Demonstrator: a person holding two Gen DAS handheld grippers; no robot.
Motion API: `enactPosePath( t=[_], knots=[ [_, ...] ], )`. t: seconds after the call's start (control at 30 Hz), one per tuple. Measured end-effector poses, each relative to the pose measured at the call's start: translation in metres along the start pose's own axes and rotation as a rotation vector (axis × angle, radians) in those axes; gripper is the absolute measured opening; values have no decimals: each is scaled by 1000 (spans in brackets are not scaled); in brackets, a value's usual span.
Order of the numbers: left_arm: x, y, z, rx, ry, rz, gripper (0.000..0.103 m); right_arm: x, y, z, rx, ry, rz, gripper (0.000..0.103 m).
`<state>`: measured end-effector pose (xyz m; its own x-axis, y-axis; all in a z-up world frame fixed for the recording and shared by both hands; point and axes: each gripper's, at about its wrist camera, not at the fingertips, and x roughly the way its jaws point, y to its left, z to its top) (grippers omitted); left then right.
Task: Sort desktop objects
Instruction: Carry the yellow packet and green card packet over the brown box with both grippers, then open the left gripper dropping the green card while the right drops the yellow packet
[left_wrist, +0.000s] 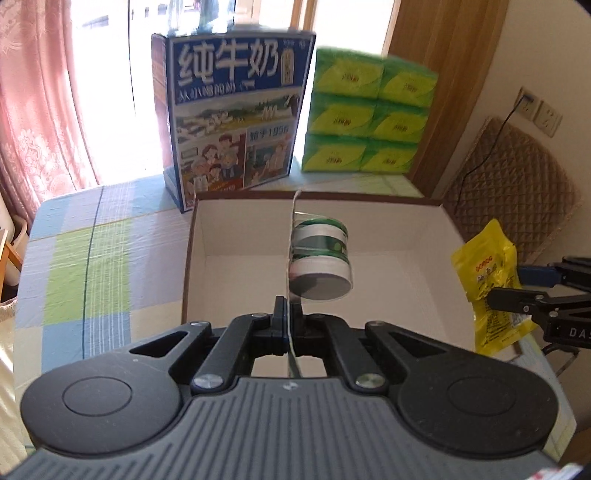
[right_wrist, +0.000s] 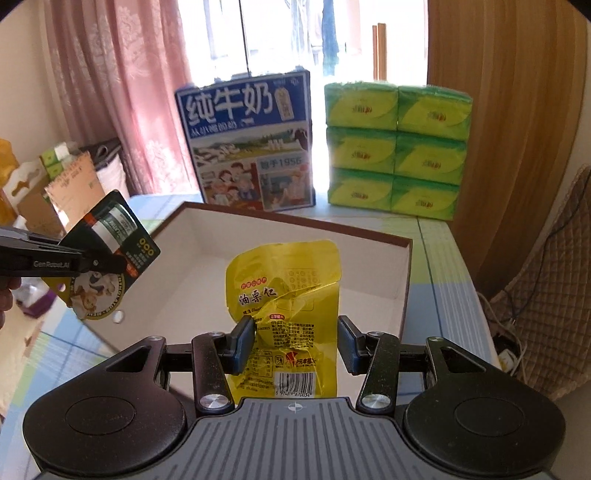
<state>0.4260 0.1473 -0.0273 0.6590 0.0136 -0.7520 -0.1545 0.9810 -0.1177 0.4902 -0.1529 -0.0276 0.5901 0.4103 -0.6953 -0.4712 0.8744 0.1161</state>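
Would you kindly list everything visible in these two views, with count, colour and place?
Open box: one, brown outside, white inside, table centre.
Blister card: one, dark green, in left gripper, above box's left edge.
Snack pouch: one, yellow, between right jaws.
Milk carton: one, blue, behind box.
Tissue packs: six, green, stacked right of carton.
Tablecloth: one, checked blue-green.
Curtain: pink, left.
Left gripper: black, shut.
Right gripper: black, jaws apart.
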Motion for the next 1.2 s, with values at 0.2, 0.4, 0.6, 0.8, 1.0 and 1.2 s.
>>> enactPosePath(
  t=[0.2, 0.4, 0.6, 0.8, 1.0, 1.2],
  knots=[
    [47, 1, 1, 32, 89, 66, 0, 43, -5, 6, -25, 82, -22, 45],
    [82, 0, -6, 72, 173, 146, 0, 74, -9, -1, -34, 154, -33, 45],
    [103, -5, -14, 110, 226, 186, 0, 92, -15, -9, -48, 204, -45, 45],
    [103, -6, -11, 117, 219, 180, 27, 103, -18, -8, -73, 235, -54, 45],
    [87, -1, -1, 89, 186, 142, 27, 112, -18, -8, -124, 268, -55, 45],
    [75, 5, 5, 61, 166, 116, 28, 119, -15, -10, -167, 301, -48, 46]
  ],
)
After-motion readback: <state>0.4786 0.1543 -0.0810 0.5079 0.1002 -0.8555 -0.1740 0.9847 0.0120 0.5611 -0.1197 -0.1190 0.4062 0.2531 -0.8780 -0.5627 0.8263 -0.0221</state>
